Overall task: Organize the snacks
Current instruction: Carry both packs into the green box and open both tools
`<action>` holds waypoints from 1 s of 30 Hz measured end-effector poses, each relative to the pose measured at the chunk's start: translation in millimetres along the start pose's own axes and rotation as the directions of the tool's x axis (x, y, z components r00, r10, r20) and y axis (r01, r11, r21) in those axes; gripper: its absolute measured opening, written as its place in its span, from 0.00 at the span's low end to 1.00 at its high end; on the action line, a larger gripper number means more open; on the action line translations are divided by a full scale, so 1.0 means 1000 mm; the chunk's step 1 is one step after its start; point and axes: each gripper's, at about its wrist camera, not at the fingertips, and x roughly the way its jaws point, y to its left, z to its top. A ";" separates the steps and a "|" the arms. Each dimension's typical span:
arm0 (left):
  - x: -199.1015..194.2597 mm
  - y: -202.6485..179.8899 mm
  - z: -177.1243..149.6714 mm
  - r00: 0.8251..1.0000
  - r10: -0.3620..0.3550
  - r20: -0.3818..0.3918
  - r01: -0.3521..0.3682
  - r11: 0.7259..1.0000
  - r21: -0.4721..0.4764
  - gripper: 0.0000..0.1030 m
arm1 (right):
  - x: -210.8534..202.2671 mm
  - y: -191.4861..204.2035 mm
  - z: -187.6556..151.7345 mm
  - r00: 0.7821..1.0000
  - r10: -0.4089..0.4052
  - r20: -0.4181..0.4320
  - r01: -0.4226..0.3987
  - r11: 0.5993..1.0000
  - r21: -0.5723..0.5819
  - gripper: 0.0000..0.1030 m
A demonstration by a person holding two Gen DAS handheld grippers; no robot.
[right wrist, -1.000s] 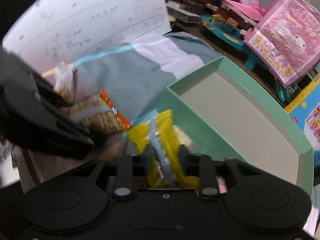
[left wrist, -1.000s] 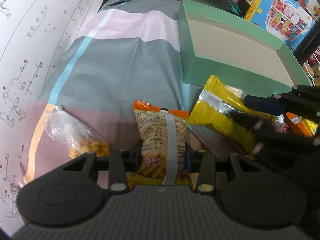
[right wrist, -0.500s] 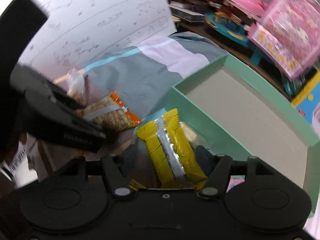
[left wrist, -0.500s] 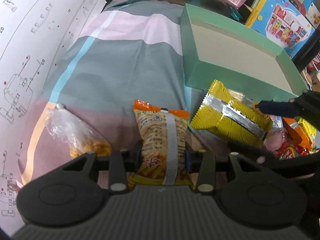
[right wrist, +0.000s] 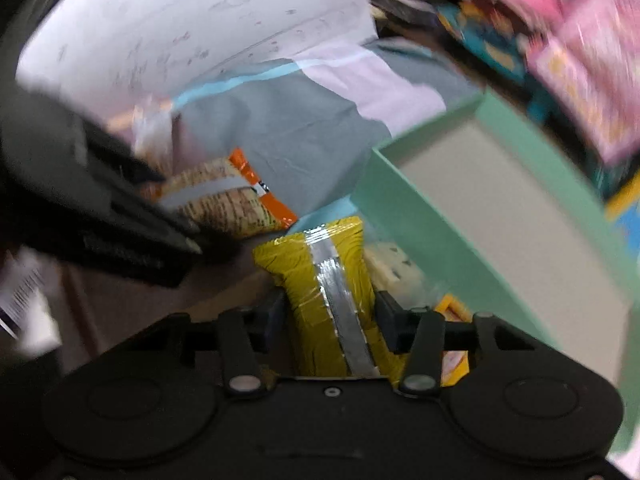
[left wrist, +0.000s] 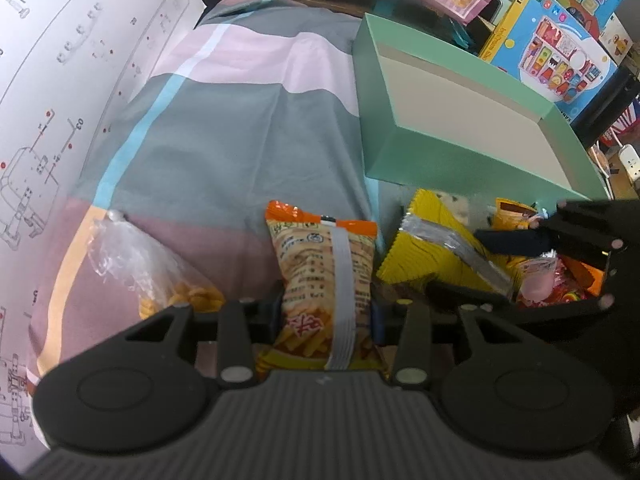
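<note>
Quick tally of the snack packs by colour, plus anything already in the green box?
Orange pack, in left gripper: 1
Yellow pack, in right gripper: 1
Clear bag: 1
Total: 3, excluding the unclear pile at right.
Green box: 0 visible.

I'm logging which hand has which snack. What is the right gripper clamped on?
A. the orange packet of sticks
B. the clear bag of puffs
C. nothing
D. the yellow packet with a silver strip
D: in the right wrist view the yellow packet sits squeezed between the fingers of the right gripper, while the orange packet is in the left gripper.
</note>
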 end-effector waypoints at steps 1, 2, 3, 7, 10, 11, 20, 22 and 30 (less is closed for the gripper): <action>-0.002 0.000 0.000 1.000 -0.009 0.003 0.009 1.000 -0.003 0.38 | -0.003 -0.007 0.001 0.999 0.032 -0.008 -0.032 0.998 0.057 0.45; -0.004 -0.001 0.000 1.000 -0.012 0.007 0.012 1.000 -0.004 0.38 | -0.006 -0.016 0.001 0.998 0.066 -0.013 -0.064 0.991 0.116 0.45; -0.007 -0.003 0.000 1.000 -0.011 0.015 0.011 1.000 0.001 0.38 | -0.008 -0.023 0.001 0.995 0.097 -0.016 -0.093 0.981 0.169 0.45; -0.023 -0.011 0.006 0.999 -0.024 0.049 0.024 1.000 0.007 0.38 | -0.024 -0.050 -0.002 0.982 0.188 0.014 -0.181 0.923 0.341 0.40; -0.036 -0.024 0.020 0.995 -0.023 0.095 0.019 0.999 0.043 0.38 | -0.042 -0.075 -0.002 0.975 0.208 0.081 -0.223 0.878 0.423 0.39; -0.039 -0.029 0.026 0.994 -0.018 0.108 0.013 0.999 0.052 0.38 | -0.047 -0.084 -0.002 0.974 0.201 0.101 -0.225 0.867 0.445 0.39; -0.041 -0.056 0.045 0.994 -0.021 0.112 0.012 0.997 0.081 0.38 | -0.052 -0.128 -0.023 0.966 0.199 0.165 -0.259 0.750 0.608 0.39; -0.040 -0.062 0.051 0.993 -0.024 0.112 0.014 0.996 0.086 0.38 | -0.055 -0.139 -0.025 0.963 0.198 0.182 -0.269 0.733 0.625 0.39; -0.017 -0.093 0.118 0.984 -0.001 0.178 -0.024 0.990 0.138 0.38 | -0.054 -0.197 0.009 0.963 0.150 0.222 -0.262 0.705 0.659 0.39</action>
